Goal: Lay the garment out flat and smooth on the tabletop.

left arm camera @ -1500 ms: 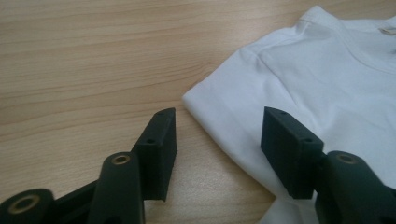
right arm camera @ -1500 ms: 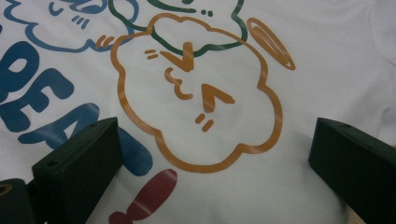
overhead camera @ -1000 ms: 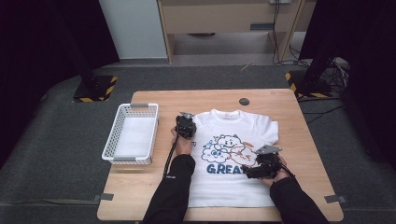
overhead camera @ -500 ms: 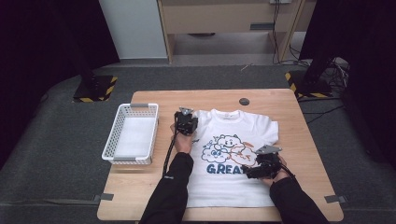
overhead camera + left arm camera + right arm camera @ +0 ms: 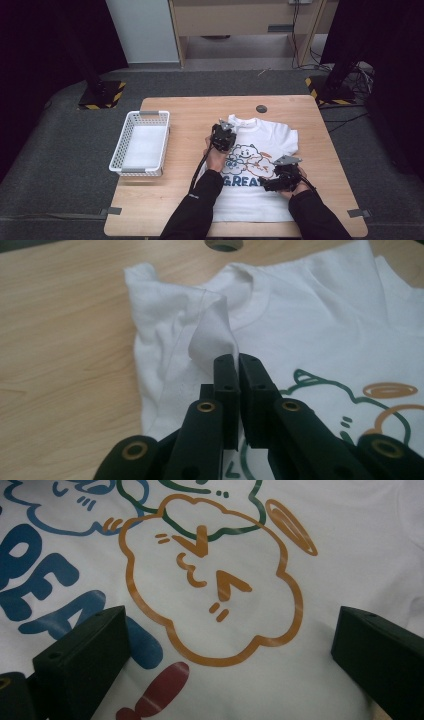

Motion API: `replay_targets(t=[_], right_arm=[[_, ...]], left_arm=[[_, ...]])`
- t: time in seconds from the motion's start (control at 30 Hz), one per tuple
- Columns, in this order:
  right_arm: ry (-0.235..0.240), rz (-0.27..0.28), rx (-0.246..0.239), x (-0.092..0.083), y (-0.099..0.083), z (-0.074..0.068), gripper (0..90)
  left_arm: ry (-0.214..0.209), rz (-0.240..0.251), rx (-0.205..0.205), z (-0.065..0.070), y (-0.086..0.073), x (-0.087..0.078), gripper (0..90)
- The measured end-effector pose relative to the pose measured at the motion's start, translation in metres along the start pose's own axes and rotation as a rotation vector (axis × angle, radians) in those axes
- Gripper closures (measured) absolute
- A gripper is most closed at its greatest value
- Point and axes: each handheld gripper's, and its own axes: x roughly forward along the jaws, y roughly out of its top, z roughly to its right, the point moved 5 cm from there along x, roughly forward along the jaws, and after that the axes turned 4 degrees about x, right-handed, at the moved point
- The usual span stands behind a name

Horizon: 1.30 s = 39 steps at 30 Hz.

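White t-shirt (image 5: 260, 165) lies print-up on the wooden table (image 5: 165, 210), right of centre, collar toward the far edge near the small dark hole (image 5: 261, 108) in the tabletop. Left gripper (image 5: 235, 362) has its jaws clamped together on a fold of the shirt's sleeve (image 5: 212, 332), next to the collar (image 5: 252, 295); the pinched cloth stands up off the table in a small peak while the rest of the shirt stays flat. From above, that gripper (image 5: 222, 136) sits over the shirt's upper-left corner. Right gripper (image 5: 227, 645) has jaws spread wide, nothing between the pads, hanging just over the orange cloud figure (image 5: 210, 580) of the print; from above it (image 5: 280, 175) sits over the shirt's lower-right part. White plastic basket (image 5: 125, 150) stands at the table's left edge, well apart from the shirt.
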Motion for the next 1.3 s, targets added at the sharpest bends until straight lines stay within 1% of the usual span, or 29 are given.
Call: replay_targets(t=[0.07,0.1,0.13,0.17,0.27,0.37,0.43,0.5,0.57,0.63,0.77,0.83,1.0,1.07,1.13,1.2,1.27,1.3], right_arm=[[0.000,0.000,0.000,0.000,0.000,0.000,2.3],[0.000,0.000,0.000,0.000,0.000,0.000,2.3],[0.000,0.000,0.000,0.000,0.000,0.000,2.2],[0.000,0.000,0.001,0.000,0.000,0.000,2.2],[0.000,0.001,0.000,0.000,0.000,0.000,2.2],[0.000,0.001,0.000,0.000,0.000,0.000,2.1],[0.000,0.001,0.000,0.000,0.000,0.000,2.1],[0.000,0.001,0.002,0.000,0.000,-0.001,2.1],[0.000,0.002,-0.001,0.001,0.000,0.000,2.0],[0.001,0.002,0.000,0.001,0.000,-0.001,2.0],[0.001,0.000,0.000,0.001,0.000,-0.001,2.0],[0.001,0.000,0.000,0.001,0.000,-0.001,2.0],[0.001,0.000,-0.001,0.001,0.000,-0.001,2.0],[0.001,0.001,0.001,0.001,0.001,-0.001,2.0],[0.001,0.001,0.001,0.001,0.001,-0.001,2.0],[0.001,0.001,-0.001,0.001,0.001,-0.001,2.0],[0.002,0.001,-0.001,0.001,0.001,-0.001,2.0],[0.001,0.001,-0.001,0.001,0.001,-0.001,2.0]], left_arm=[[-0.031,-0.011,0.008,0.005,-0.003,0.003,84.7],[-0.042,-0.009,0.013,0.006,-0.003,0.003,81.7],[-0.053,0.002,0.012,0.007,-0.002,0.002,76.7],[-0.063,0.013,0.010,0.007,0.000,0.000,74.6],[-0.054,0.052,0.019,0.003,0.007,-0.009,68.7],[-0.035,0.064,0.023,-0.005,0.011,-0.015,64.2],[-0.031,0.043,0.022,-0.010,0.008,-0.014,61.5],[-0.035,0.015,0.018,-0.015,0.004,-0.010,59.0],[-0.031,0.005,0.020,-0.016,0.002,-0.008,57.5],[-0.038,-0.028,0.009,-0.019,-0.004,0.000,56.8],[-0.036,-0.067,0.018,-0.020,-0.009,0.008,57.3],[-0.035,-0.079,0.015,-0.020,-0.011,0.009,61.1],[-0.024,-0.110,0.045,-0.016,-0.012,0.009,74.7],[-0.017,-0.114,0.055,-0.015,-0.013,0.009,78.9],[-0.013,-0.111,0.055,-0.016,-0.013,0.009,82.4],[0.002,-0.097,0.063,-0.017,-0.011,0.008,81.5],[0.010,-0.068,0.055,-0.019,-0.009,0.007,71.8],[0.014,-0.060,0.059,-0.021,-0.008,0.006,69.1]])
